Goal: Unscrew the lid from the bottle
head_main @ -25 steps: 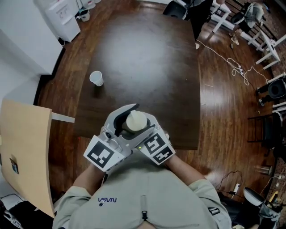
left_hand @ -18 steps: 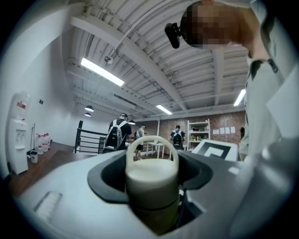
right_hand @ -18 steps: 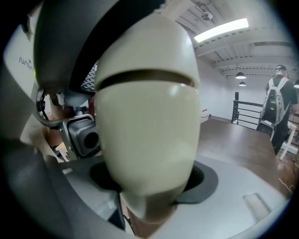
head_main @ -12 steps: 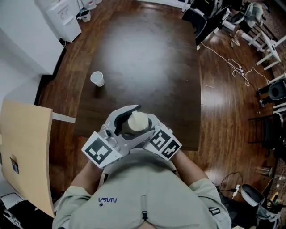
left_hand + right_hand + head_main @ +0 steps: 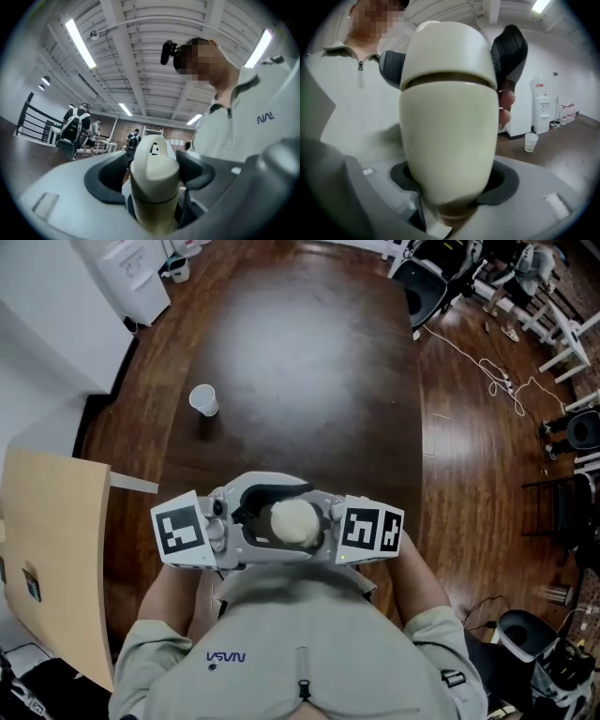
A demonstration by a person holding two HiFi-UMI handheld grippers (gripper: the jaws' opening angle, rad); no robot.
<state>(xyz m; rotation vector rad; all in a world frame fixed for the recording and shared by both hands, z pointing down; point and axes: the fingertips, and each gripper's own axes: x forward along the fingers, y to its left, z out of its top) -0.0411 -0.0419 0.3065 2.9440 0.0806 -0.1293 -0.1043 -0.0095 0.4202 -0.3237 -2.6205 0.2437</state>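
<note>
Bottle (image 5: 447, 136) stands clamped in the right gripper (image 5: 452, 180), lid (image 5: 154, 161) loose between left gripper (image 5: 152, 176) jaws that have just been opening.

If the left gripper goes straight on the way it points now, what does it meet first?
The lid. It already stands between the left gripper's jaws, which have just been opening, so the gripper would probably press against it almost at once.
</note>
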